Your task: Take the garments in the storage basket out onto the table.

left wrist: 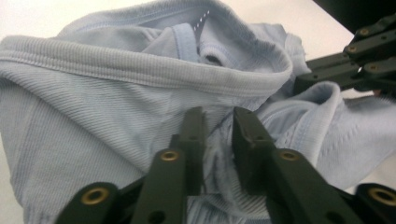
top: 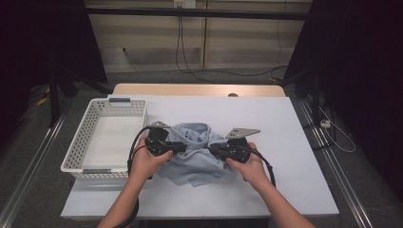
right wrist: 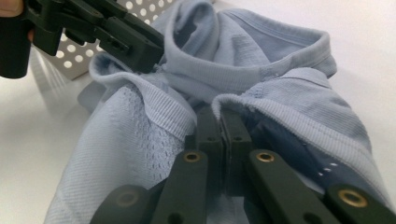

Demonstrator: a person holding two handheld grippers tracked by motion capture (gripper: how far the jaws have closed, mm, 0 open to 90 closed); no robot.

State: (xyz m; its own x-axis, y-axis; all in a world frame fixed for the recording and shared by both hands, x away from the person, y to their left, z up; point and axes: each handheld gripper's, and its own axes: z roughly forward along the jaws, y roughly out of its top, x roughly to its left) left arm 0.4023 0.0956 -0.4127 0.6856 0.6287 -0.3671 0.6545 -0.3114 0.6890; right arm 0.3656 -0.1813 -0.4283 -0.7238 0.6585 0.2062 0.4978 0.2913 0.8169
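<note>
A crumpled light-blue ribbed shirt (top: pixel 195 154) lies on the white table top, between my two grippers. My left gripper (top: pixel 183 148) is at the shirt's left side. In the left gripper view its jaws (left wrist: pixel 218 126) stand a little apart, with a fold of the shirt (left wrist: pixel 140 70) in the gap. My right gripper (top: pixel 212 150) is at the shirt's right side. In the right gripper view its jaws (right wrist: pixel 223 122) are pressed together under a ribbed hem of the shirt (right wrist: pixel 261 70), pinching cloth. Each gripper view also shows the other gripper across the shirt.
A white perforated basket (top: pixel 85 128) stands at the table's left edge, close to the left gripper. The white table top (top: pixel 285 142) runs bare to the right and front of the shirt. Cables trail from both grippers towards the person.
</note>
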